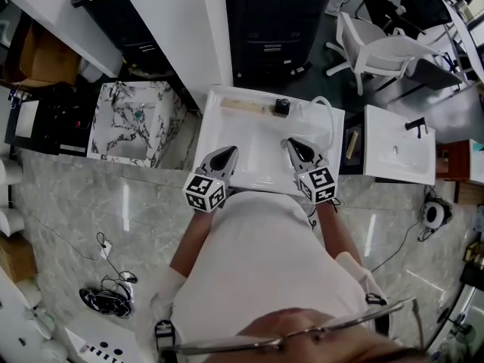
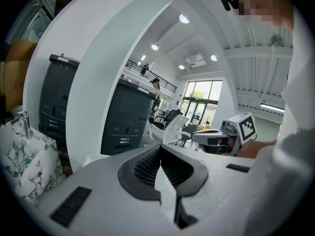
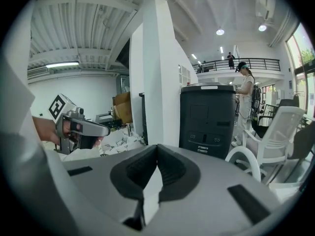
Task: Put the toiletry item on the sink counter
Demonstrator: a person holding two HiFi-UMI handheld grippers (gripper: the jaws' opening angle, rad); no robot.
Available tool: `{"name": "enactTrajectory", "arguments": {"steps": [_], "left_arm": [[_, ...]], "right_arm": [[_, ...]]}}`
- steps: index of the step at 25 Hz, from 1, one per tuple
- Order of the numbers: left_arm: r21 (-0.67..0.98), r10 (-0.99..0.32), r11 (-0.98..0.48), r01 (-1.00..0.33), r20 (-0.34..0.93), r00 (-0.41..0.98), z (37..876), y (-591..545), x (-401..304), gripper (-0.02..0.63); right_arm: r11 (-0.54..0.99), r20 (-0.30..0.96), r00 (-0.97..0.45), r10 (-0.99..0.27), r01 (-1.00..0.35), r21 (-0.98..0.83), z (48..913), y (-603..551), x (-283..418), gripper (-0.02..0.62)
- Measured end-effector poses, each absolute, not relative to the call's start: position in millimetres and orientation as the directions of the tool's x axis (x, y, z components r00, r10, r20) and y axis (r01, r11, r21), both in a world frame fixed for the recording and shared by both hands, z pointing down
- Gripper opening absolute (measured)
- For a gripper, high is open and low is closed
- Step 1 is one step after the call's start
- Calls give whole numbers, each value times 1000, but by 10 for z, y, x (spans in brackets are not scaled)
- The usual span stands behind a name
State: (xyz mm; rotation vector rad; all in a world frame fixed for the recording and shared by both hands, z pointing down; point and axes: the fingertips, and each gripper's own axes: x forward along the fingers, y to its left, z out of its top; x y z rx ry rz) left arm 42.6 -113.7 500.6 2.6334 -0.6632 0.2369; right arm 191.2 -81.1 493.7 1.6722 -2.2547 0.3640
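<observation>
Left gripper (image 1: pixel 227 154) and right gripper (image 1: pixel 296 147) both have jaws pressed together on nothing, and the tan toiletry item (image 1: pixel 242 106) lies on the sink counter (image 1: pixel 261 157) well ahead of them, so placing looks done

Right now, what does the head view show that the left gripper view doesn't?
Only the head view: the white sink's basin, its black faucet, a tan item on the back ledge, and a second white sink to the right. Only the left gripper view: ceiling lights and a balcony. Both: marble sink, white chair, dark cabinet, left claw, shut, and right claw.
</observation>
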Motion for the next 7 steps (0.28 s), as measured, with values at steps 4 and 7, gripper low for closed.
{"name": "enactTrajectory", "arguments": {"steps": [4, 7], "left_arm": [[350, -415, -802, -484, 258, 873, 4999, -1132, 435, 5], [356, -412, -800, -483, 258, 874, 4998, -1115, 433, 5]], "right_arm": [[281, 393, -268, -879, -959, -25, 4951, -802, 1917, 6], [273, 396, -262, -880, -962, -31, 4960, -798, 1921, 6]]}}
